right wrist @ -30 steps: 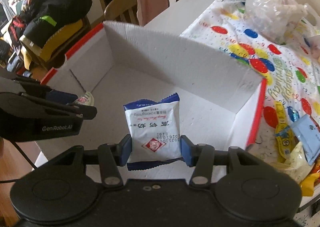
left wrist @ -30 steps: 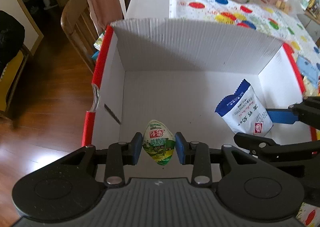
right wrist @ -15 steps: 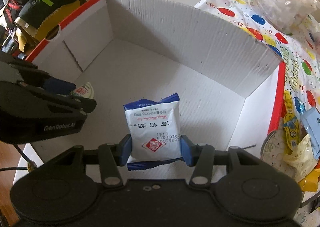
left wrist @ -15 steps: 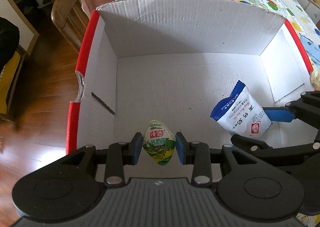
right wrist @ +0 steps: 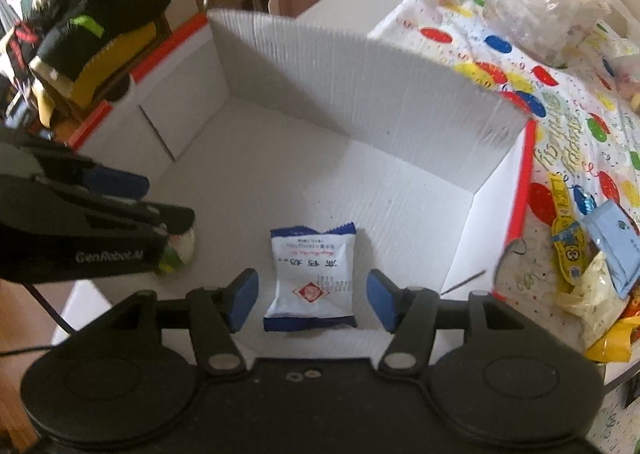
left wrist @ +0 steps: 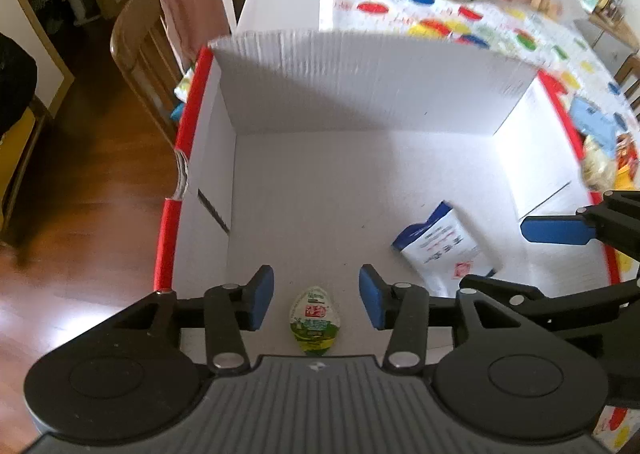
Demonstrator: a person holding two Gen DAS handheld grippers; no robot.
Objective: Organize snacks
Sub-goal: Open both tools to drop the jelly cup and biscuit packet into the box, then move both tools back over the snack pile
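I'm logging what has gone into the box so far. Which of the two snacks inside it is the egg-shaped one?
The small green-and-white snack below the left gripper, near the box's red-edged wall. The other is a flat, rectangular white packet with blue ends.

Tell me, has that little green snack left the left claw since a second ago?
Yes. The green snack dropped from the left gripper, whose jaws are opening, onto the box floor.

Wooden chair [left wrist: 160, 54], wood floor [left wrist: 80, 182]
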